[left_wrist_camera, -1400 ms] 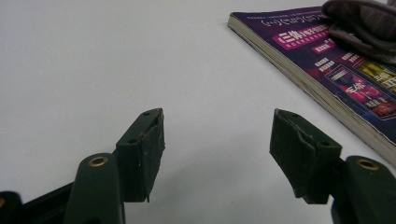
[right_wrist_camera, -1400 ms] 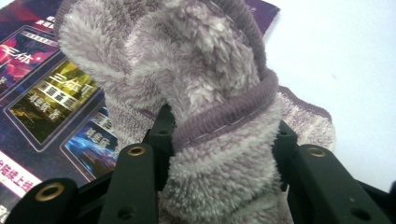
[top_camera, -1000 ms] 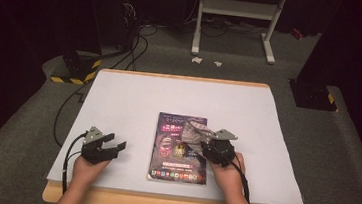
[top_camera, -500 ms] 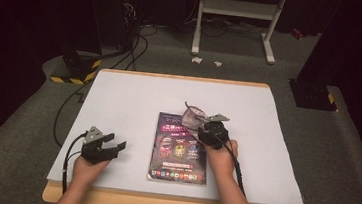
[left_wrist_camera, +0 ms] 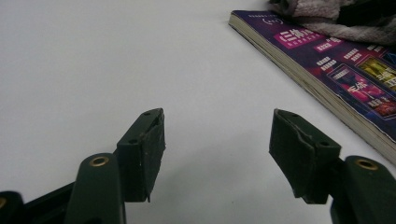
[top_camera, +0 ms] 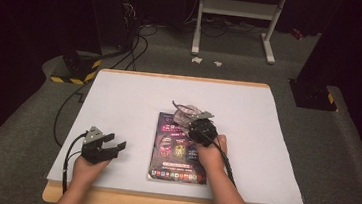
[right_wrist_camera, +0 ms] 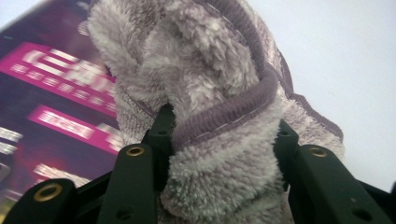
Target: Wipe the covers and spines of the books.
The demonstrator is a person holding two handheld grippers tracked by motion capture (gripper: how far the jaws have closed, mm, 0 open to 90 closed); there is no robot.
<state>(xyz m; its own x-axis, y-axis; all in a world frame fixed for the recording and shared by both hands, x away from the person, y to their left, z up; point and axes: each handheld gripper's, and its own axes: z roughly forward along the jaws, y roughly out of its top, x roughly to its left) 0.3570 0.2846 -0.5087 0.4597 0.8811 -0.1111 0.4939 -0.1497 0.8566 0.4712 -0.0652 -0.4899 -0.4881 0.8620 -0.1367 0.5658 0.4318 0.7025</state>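
A grey fleece cloth (right_wrist_camera: 219, 107) is gripped between the jaws of the right gripper (top_camera: 198, 125); in the right gripper view the pile is seen bunched between the two black jaws, both pressed into it, with a darker stitched hem running across from one jaw to the other. The jaws have just been closing on this bundle and are held at a moderate width by its thickness. In the high view the cloth (top_camera: 187, 113) is shown just ahead of the right gripper, over the far end of a purple-covered magazine (top_camera: 180, 147) that lies flat on the white table (top_camera: 134, 97); whether the cloth rests on the cover or is lifted clear of it cannot be told. Under the right gripper the magazine cover (right_wrist_camera: 51, 93) is seen to the left of the jaws and bare table to their right.

The left gripper (top_camera: 109, 148) is held near the table's near edge, well apart from the right gripper. Its jaws are spread wide with nothing between them, bare table surface being visible in the gap. The magazine (left_wrist_camera: 341, 79) is seen ahead and to the right of these jaws, with the cloth (left_wrist_camera: 336, 16) at its far end.
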